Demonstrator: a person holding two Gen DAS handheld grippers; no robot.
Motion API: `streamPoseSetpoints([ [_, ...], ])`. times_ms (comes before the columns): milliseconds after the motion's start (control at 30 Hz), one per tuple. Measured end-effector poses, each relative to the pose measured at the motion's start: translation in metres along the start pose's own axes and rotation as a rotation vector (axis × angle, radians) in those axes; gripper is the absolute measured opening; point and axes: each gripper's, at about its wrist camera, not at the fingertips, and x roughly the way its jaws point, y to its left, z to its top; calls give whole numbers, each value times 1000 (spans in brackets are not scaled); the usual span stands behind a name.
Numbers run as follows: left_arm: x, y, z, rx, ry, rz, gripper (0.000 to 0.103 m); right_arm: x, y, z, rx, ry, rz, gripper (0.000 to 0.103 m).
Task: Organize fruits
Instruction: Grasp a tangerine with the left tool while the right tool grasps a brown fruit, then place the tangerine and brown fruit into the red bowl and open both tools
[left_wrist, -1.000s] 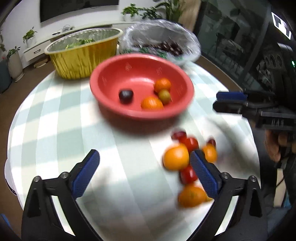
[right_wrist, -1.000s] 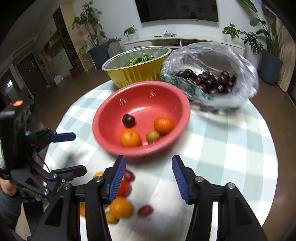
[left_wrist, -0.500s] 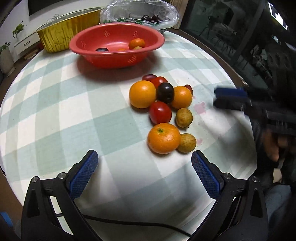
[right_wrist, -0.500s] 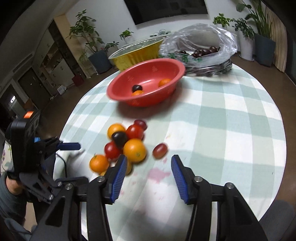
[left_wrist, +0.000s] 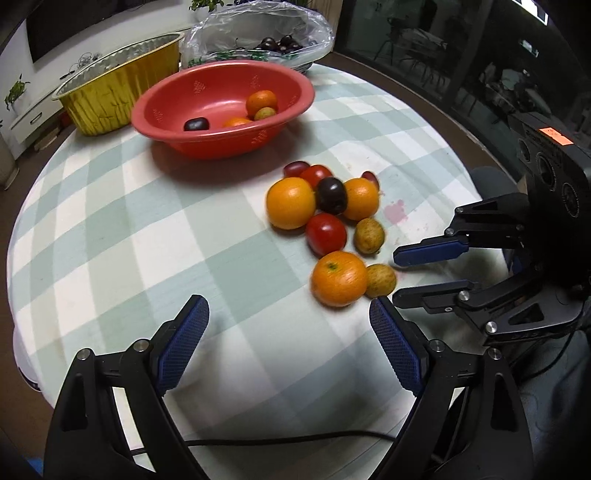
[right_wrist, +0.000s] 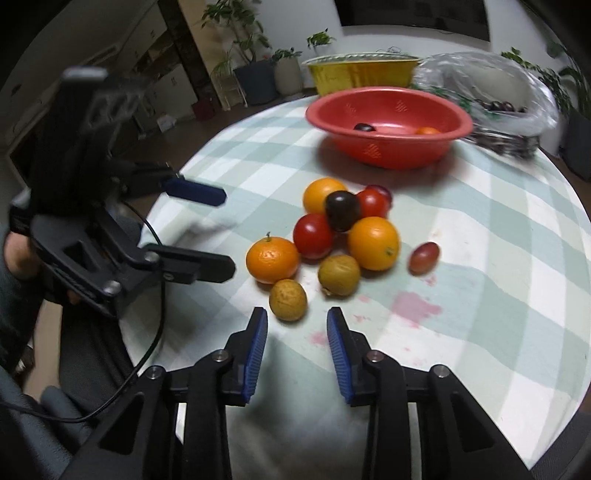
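Note:
A pile of loose fruit lies on the checked tablecloth: oranges (left_wrist: 338, 278), red tomatoes (left_wrist: 325, 234), a dark plum (left_wrist: 331, 195), small brown-yellow fruits (left_wrist: 380, 280) and a grape (right_wrist: 424, 257). A red bowl (left_wrist: 221, 136) behind them holds a dark plum (left_wrist: 196, 124), oranges and a small yellowish fruit. My left gripper (left_wrist: 289, 345) is open and empty, low in front of the pile. My right gripper (right_wrist: 297, 349) is open and empty, just short of a small brown-yellow fruit (right_wrist: 288, 299); it also shows in the left wrist view (left_wrist: 395, 275).
A gold foil tray (left_wrist: 118, 86) with greens and a clear plastic bag (left_wrist: 258, 35) of dark cherries stand behind the bowl. A pink stain (right_wrist: 415, 306) marks the cloth. A black cable (left_wrist: 295, 437) crosses the table's near edge. The round table's edge curves close on both sides.
Both grippers pulled back from the bowl toward the loose fruit pile. The right gripper has come lower and closer, now facing the nearest small brown-yellow fruit. Both stay open.

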Motion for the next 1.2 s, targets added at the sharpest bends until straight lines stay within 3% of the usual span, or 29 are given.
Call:
streamPoseSetpoints([
  [333,1,-1,1,51,4,-4,89,18,13,9,-53,45,-53,28],
  [700,31,-39,10,140,49,-31,87,-12,-24,-8,89,22,-16,28],
  [733,33,-41,10,144,52,-34,84,-14,-26,-9,96,20,-20,28],
  [800,38,-45,10,143,68,-45,69,-18,-31,-11,112,12,-23,28],
  [867,42,-47,9,142,80,-41,60,-21,-32,-12,118,5,-23,28],
  [933,42,-48,9,140,79,-31,58,-22,-33,-11,122,-1,-21,28],
  [1067,40,-46,10,123,71,-35,37,-24,-33,-11,125,-6,-17,28],
  [1200,38,-48,8,118,56,-27,36,-27,-32,-9,129,-15,-17,28],
])
